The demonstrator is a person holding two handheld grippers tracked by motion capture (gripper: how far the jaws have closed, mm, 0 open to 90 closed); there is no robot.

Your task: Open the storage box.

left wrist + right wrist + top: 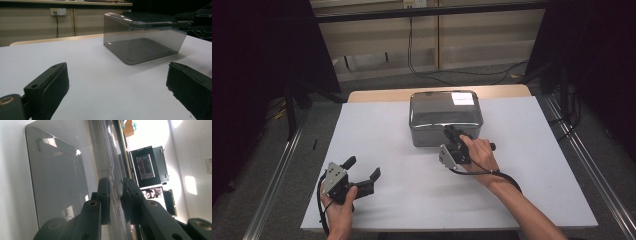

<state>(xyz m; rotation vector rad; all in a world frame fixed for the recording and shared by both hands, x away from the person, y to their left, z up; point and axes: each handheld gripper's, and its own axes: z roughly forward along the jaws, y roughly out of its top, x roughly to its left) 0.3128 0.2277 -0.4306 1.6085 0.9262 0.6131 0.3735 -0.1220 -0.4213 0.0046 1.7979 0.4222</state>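
The right claw point(451, 132) is clamped on the near rim of the lid of the smoky translucent plastic box point(445, 118), which sits at the far middle of the white table point(532, 190). The left claw point(362, 169) rests apart near the front-left. Lid removal looks in hand; next comes a steady upward lift.

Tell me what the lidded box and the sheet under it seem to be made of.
Box: probably smoky, translucent grey plastic with a glossy finish; its floor shows through the wall in the left gripper view, and its lid mirrors a bright light. The right claw is shut on the lid's rim. Sheet: matte white, no glare; paper or laminate, I cannot tell.
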